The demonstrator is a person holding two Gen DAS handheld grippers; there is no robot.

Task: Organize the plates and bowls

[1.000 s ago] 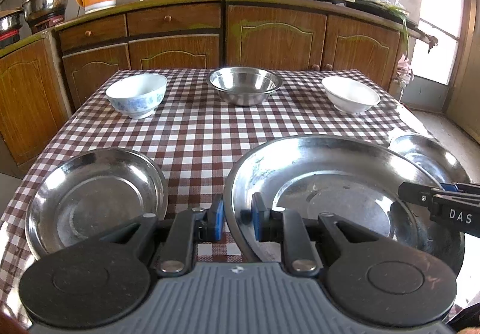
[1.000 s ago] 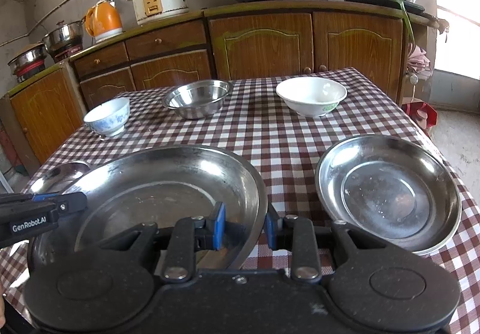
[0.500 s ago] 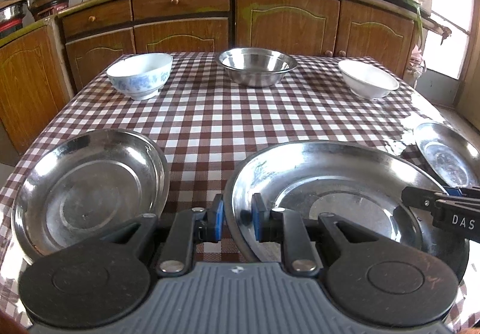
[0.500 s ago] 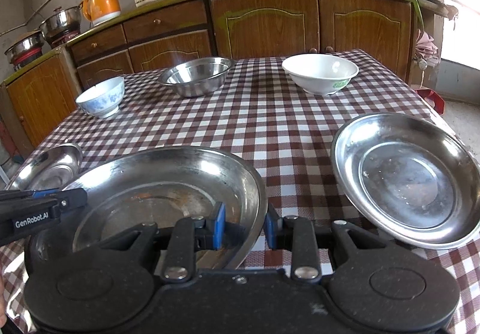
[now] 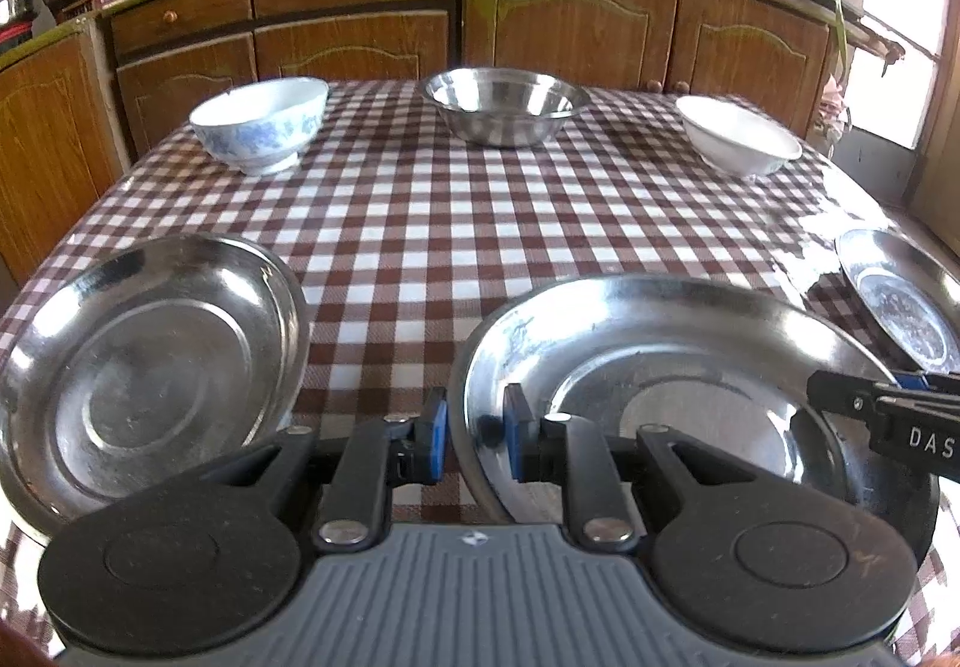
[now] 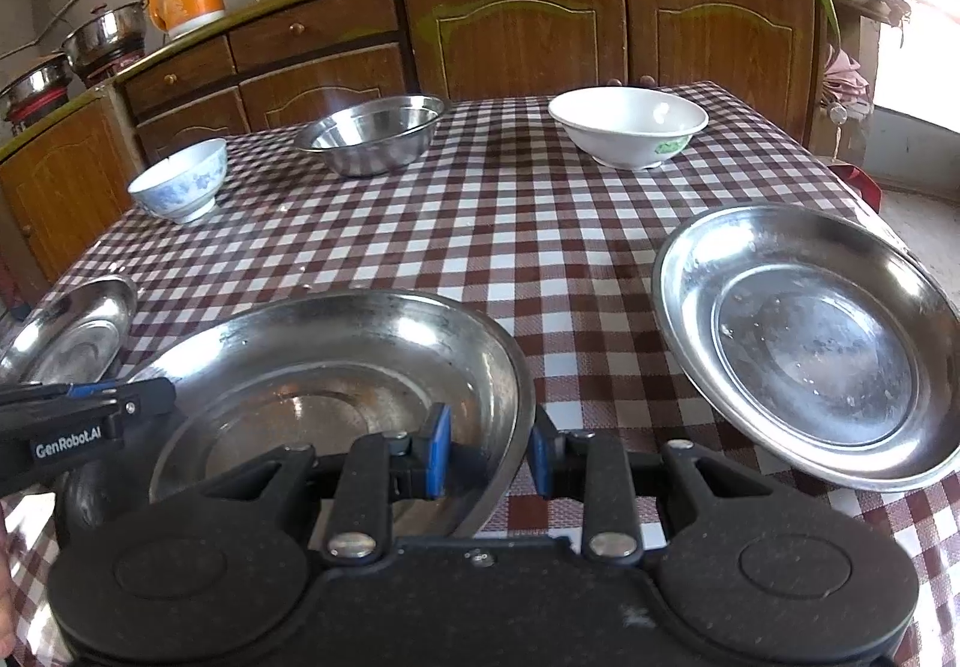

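A large steel plate (image 5: 690, 397) sits low over the checked table (image 5: 480, 223), held from both sides. My left gripper (image 5: 474, 442) is shut on its left rim. My right gripper (image 6: 489, 451) is shut on its right rim (image 6: 516, 397). Each gripper shows in the other's view: the right gripper (image 5: 888, 409) and the left gripper (image 6: 90, 409). A smaller steel plate (image 5: 144, 367) lies to the left, another steel plate (image 6: 810, 337) to the right. I cannot tell whether the large plate touches the cloth.
Along the far side of the table stand a blue-patterned bowl (image 5: 258, 121), a steel bowl (image 5: 507, 106) and a white bowl (image 5: 741, 133). Wooden cabinets (image 5: 570, 19) with a kettle, a cooker and a microwave run behind the table.
Both grippers have come down and a little forward with the large plate between them. The grip on both rims is unchanged, and the bowls have not moved.
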